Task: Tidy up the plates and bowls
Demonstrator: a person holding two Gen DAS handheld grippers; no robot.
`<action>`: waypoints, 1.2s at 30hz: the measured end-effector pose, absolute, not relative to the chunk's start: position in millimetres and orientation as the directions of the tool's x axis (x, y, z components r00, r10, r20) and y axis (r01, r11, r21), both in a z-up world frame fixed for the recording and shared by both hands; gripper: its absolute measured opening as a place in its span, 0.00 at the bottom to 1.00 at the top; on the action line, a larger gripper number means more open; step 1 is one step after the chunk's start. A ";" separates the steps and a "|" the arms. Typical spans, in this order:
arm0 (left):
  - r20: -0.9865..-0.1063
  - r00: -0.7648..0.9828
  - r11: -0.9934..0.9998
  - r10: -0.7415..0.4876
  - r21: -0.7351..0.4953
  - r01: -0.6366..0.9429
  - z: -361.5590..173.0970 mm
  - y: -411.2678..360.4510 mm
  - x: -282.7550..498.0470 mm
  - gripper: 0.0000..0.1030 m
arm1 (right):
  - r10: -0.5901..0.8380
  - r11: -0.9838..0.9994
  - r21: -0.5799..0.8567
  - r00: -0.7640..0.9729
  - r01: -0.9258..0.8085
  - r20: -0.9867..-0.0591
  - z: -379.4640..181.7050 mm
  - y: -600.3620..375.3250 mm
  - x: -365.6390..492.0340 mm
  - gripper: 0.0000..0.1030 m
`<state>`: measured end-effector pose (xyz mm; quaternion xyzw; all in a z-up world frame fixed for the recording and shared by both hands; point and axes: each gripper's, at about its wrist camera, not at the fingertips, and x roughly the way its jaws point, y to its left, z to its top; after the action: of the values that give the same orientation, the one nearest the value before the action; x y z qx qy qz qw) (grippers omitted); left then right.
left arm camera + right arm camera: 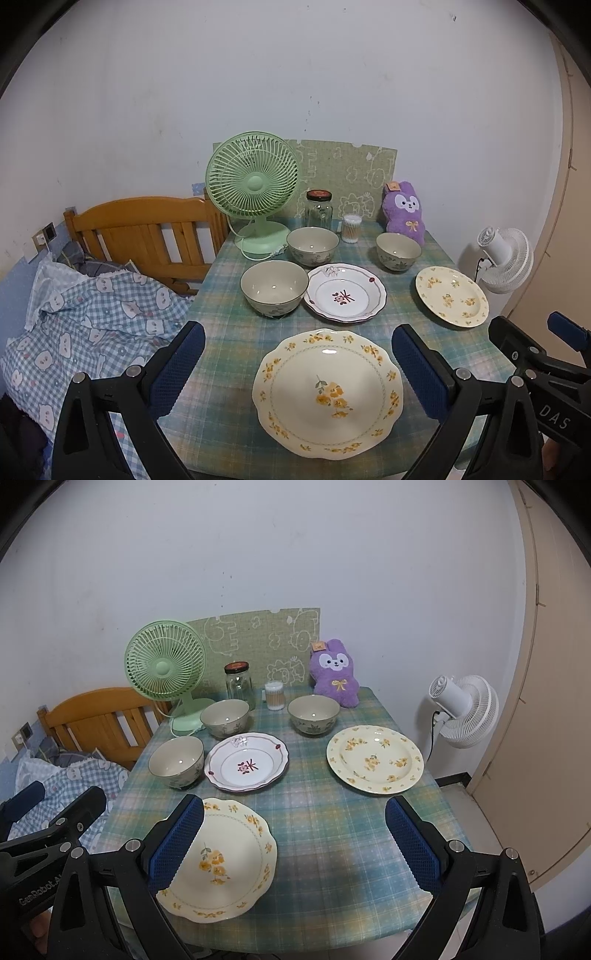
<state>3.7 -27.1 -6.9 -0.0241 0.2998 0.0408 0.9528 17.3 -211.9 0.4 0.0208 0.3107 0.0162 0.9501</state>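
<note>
Hovering wide-jawed and empty, the left gripper [297,365] frames the scalloped yellow-flower plate [327,393] at lower centre while the right gripper [293,843], equally spread, waits beside it; pinching its thin, probably slick rim could tip it into the near bowl [274,286].

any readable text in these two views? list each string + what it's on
"DAS": white letters on the black body of the right tongs, seen in the left wrist view; it may be cut off.
"GenRobot.A": white letters on the black body of the left tongs, seen in the right wrist view, running out behind the near arm.
Dark lid print on the clear glass jar: too small to read.
</note>
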 end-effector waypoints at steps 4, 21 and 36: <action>-0.569 0.820 0.996 0.067 -0.017 -0.093 -7.2 -27.4 3.0 0.97 | 0.043 0.999 0.050 0.806 -0.017 -0.590 0.6 -212.0 17.9 0.97; -0.553 0.831 0.996 0.057 -0.022 -0.083 -8.7 -25.1 6.8 0.93 | 0.049 0.999 0.040 0.798 -0.031 -0.601 4.1 -207.3 22.6 0.97; -0.589 0.808 0.999 0.008 -0.038 -0.038 -21.6 -2.5 26.7 0.88 | 0.007 0.999 0.029 0.771 0.014 -0.637 -3.0 -181.9 37.7 0.96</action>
<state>26.7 -2.5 -21.6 -0.0239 0.3098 0.0121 0.9504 37.7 -181.9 -3.0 0.0159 0.3385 -0.0019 0.9408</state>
